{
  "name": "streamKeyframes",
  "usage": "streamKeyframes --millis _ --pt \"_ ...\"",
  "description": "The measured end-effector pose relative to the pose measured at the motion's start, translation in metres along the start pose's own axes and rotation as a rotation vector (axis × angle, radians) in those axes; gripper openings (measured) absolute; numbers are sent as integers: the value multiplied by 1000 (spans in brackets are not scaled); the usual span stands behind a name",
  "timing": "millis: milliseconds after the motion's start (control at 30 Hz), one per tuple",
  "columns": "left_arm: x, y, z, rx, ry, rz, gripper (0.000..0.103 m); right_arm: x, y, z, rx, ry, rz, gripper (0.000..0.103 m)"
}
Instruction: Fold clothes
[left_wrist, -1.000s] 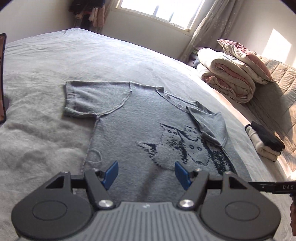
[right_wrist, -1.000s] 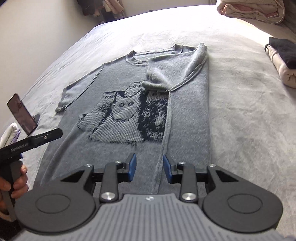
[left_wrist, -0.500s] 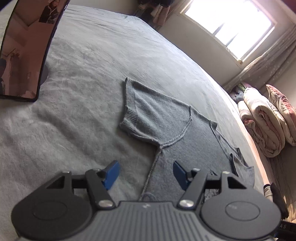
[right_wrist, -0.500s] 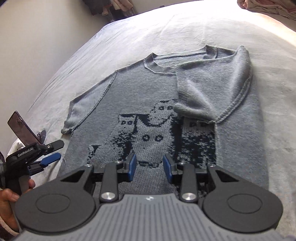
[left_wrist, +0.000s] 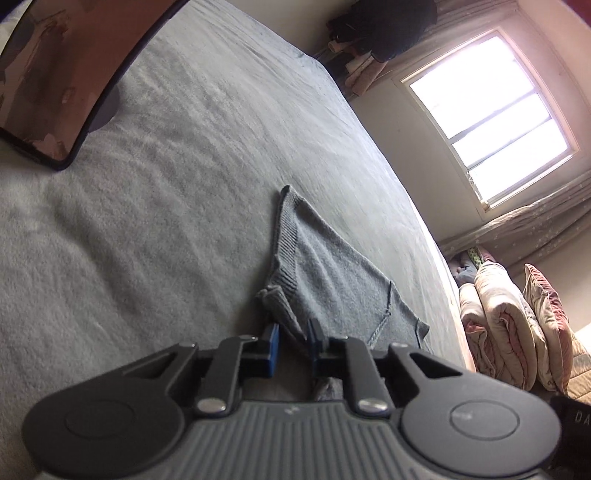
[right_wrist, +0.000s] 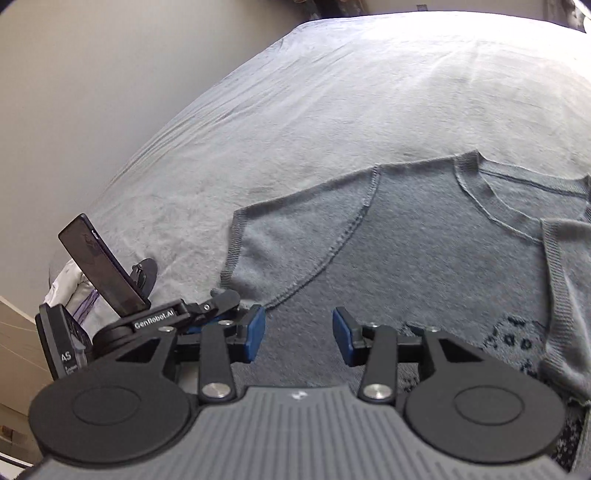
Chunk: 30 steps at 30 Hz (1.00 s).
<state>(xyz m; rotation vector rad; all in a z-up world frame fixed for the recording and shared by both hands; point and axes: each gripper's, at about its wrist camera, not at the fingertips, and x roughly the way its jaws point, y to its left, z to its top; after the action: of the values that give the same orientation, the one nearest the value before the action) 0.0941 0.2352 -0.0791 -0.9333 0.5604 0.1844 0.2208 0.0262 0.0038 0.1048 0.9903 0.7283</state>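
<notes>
A grey knitted short-sleeved sweater with a dark cat motif (right_wrist: 424, 258) lies flat on a bed spread with a pale grey blanket (right_wrist: 332, 92), one sleeve already turned in over the chest at the right edge of the right wrist view. The left gripper (left_wrist: 293, 341) has just been closing, and its blue fingers (left_wrist: 274, 347) now pinch a bunched fold at the underarm of the outstretched sleeve (left_wrist: 317, 266). The right gripper (right_wrist: 298, 338) has just been opening; its fingers stand apart above the sweater's body with nothing between them. A dark phone on a stand (right_wrist: 103, 266) sits close to the sleeve's cuff.

The sleeve fold looks to be the step in hand. Done well, the lift would stay low, carry the sleeve straight across the chest, and leave the ribbed cuff flat. The free gripper would best take the shoulder seam, so the body does not drag.
</notes>
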Motion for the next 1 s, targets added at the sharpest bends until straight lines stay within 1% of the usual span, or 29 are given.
streamKeyframes --millis 100,167,200,233,267,467,633,667,700,733,767,800,900,1000 --pt "-2 -2 1 12 13 -1 16 24 14 17 -26 16 1 51" --pt "-2 -1 2 3 18 -7 16 43 23 25 -44 43 2 51" --pt "-2 0 3 -2 18 -9 14 53 27 29 -53 57 2 51" --pt "0 1 2 -3 20 -6 6 63 33 33 -71 70 -4 51" --pt "1 1 2 0 27 -7 4 74 38 36 -89 82 -12 51" --pt "3 -2 -2 14 31 1 3 128 75 50 -206 136 -52 51" --pt "6 -1 -2 1 42 -5 3 162 94 46 -317 156 -128 50" --pt "6 -2 -3 1 43 -5 3 164 96 43 -343 143 -141 48" --pt "6 -2 -3 3 44 -4 3 166 98 41 -370 128 -154 37" --pt "6 -3 -3 7 44 -4 2 167 99 39 -399 112 -169 22" --pt "7 -5 -2 13 40 -7 2 166 99 39 -414 102 -189 12" --pt "7 -6 -3 21 38 -12 2 165 98 39 -426 93 -210 5" --pt "1 -10 -3 50 32 -51 2 152 85 45 -357 66 -180 4" --pt "-13 -14 0 101 3 -96 2 127 63 54 -264 1 -125 4"
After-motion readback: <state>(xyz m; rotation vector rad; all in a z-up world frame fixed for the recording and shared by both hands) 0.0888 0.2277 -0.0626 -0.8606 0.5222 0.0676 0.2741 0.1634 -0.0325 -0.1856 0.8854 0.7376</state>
